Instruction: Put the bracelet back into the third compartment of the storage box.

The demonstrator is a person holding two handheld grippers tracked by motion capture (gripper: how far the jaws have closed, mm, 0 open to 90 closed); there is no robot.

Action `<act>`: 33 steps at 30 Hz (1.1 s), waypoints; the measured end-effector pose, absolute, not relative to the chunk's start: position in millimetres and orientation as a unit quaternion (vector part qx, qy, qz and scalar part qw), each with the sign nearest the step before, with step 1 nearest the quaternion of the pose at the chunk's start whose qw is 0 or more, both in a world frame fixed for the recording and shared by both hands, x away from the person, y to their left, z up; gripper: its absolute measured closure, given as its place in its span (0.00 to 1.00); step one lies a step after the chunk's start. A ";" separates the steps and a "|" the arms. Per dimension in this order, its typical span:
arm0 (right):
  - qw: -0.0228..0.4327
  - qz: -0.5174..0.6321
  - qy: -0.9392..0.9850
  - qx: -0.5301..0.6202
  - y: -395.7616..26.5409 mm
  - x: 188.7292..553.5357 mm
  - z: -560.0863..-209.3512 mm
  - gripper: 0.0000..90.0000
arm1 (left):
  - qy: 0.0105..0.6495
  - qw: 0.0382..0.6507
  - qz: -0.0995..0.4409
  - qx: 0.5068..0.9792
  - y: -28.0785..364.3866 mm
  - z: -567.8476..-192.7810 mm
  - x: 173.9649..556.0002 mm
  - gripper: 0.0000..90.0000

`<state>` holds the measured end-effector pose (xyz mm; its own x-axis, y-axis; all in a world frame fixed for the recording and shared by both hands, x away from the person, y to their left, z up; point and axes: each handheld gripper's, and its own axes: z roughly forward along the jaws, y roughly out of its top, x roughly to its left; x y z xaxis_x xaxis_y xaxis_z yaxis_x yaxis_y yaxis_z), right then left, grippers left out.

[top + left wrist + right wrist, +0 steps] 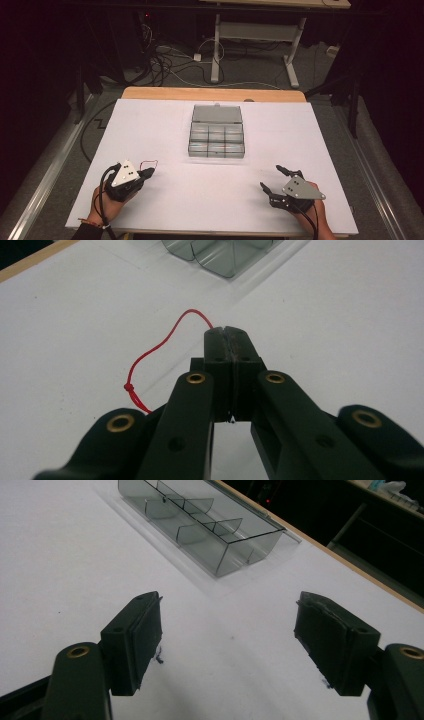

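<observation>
A thin red string loop [159, 345] with a small knot curls out to the left of my left gripper [226, 331], whose jaws are shut on it. From above, that left gripper [150, 173] sits near the table's front left, with the red string [148, 163] arching just past its tip. A clear grey compartment box [216, 139] with its lid open lies mid-table, beyond both grippers. My right gripper [274, 178] rests at the front right, open, with nothing between its jaws. Its own view has the right gripper [229, 632] over bare white surface and the box [200, 522] ahead.
The white sheet [165, 195] covers a wooden table [150, 93]. Dark floor with cables [170, 65] and a desk frame [260, 35] lies beyond the far edge. A corner of the box [225, 255] shows ahead of the left gripper.
</observation>
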<state>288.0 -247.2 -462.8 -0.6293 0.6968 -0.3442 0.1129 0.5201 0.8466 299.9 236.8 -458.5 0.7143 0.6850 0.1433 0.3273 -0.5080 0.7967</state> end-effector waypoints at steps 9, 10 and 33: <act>0.352 0.422 0.797 0.253 -246.1 287.8 -462.4 0.29 | 0.297 0.394 0.235 0.837 236.9 -455.3 299.9 0.97; 0.351 0.422 0.796 0.254 -246.3 287.8 -462.3 0.28 | 0.297 0.394 0.237 0.837 236.6 -454.9 299.9 0.97; 0.352 0.419 0.795 0.263 -247.2 288.3 -464.9 0.25 | 0.285 0.406 0.246 0.833 232.4 -446.2 312.5 0.97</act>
<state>288.3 -247.2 -464.9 -0.6138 0.7125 -0.3400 0.1218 0.5110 0.8509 312.5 232.4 -446.2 0.7166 0.6743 0.1784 0.2741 -0.5074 0.8169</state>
